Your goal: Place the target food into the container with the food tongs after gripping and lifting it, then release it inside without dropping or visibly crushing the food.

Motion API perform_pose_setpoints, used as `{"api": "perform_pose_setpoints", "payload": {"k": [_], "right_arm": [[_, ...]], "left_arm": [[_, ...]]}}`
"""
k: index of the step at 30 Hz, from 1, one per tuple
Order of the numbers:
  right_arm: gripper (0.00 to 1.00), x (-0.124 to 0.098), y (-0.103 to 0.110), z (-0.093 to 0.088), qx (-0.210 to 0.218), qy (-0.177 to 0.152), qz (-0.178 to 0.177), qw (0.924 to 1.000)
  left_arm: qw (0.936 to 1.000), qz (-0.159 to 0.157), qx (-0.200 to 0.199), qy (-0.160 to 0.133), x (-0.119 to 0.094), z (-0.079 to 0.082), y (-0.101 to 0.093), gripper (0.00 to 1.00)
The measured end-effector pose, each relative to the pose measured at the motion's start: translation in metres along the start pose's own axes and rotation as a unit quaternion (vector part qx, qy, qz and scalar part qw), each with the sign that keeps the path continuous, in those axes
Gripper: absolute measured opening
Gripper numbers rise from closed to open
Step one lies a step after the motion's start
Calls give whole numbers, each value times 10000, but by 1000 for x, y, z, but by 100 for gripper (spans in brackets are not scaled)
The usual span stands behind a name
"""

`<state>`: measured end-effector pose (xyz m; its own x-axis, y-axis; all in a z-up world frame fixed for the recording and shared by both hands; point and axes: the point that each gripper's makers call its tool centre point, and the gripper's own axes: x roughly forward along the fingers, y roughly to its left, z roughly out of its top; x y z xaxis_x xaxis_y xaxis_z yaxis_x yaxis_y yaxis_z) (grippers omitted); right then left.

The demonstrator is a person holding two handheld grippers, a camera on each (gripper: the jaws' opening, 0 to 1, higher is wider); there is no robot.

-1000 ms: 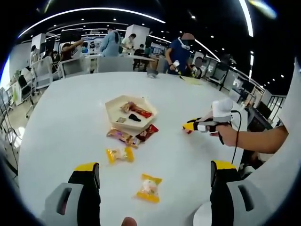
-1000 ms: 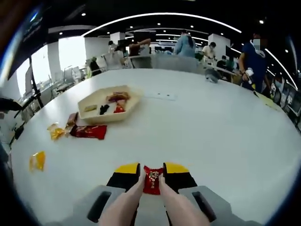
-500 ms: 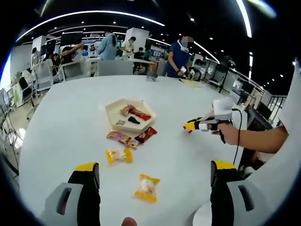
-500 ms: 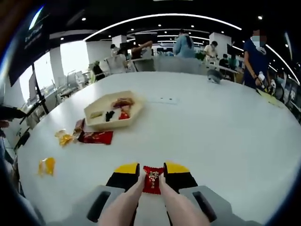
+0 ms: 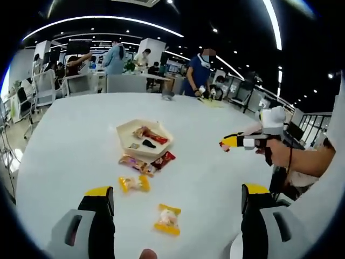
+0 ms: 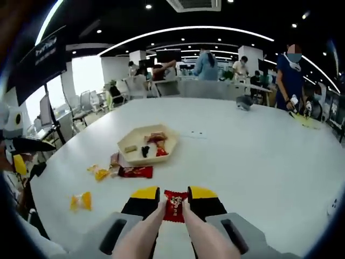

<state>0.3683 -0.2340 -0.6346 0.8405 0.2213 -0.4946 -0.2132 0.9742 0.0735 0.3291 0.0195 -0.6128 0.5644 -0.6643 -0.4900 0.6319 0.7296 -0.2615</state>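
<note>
A pair of beige food tongs point(image 6: 148, 229) lies between the jaws of my right gripper point(image 6: 174, 200), which is shut on them. The tong tips pinch a small red candy packet point(image 6: 174, 206), held above the white table. Farther off sits a cream hexagonal tray point(image 6: 129, 141) with a few wrapped snacks in it. In the left gripper view the tray point(image 5: 126, 141) lies at centre, and the right gripper point(image 5: 233, 142) hovers to its right in a person's hand. My left gripper point(image 5: 178, 195) stands wide open and empty over the table.
Loose snacks lie in front of the tray: a red packet point(image 5: 164, 159), a brown one point(image 5: 133, 161), and two yellow ones point(image 5: 135, 183) point(image 5: 168, 218). The round white table point(image 6: 259, 156) is bare on the right. People and chairs stand beyond its far edge.
The right gripper has risen and drawn back from the tray, still holding the red packet in the tongs. The left gripper stays open.
</note>
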Motion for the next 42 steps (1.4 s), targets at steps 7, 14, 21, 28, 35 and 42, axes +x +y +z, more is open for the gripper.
{"api": "perform_pose_setpoints", "payload": {"k": [7,14,21,28,35,42], "right_arm": [[20,-34,40,5,111,-121,20,9999],[20,-63,66,6,221,-344,-31,9992],[20,-76,68,19,239,-511,-137,9983],[20,-62,66,35,130,-521,5,9986],[19,-46,67,49,0,-547,163,9984],[20,-2,65,91,-290,-676,294,9969]], "left_arm": [[9997,-177,87,-112,-10,5,10,99],[9981,-500,334,-147,-3,-3,14,99],[9974,-615,295,-219,-5,-4,9,99],[9977,-544,149,-372,-6,4,10,99],[9989,-367,-32,-283,-2,-2,19,98],[9995,-229,-11,-238,-12,-6,26,98]]}}
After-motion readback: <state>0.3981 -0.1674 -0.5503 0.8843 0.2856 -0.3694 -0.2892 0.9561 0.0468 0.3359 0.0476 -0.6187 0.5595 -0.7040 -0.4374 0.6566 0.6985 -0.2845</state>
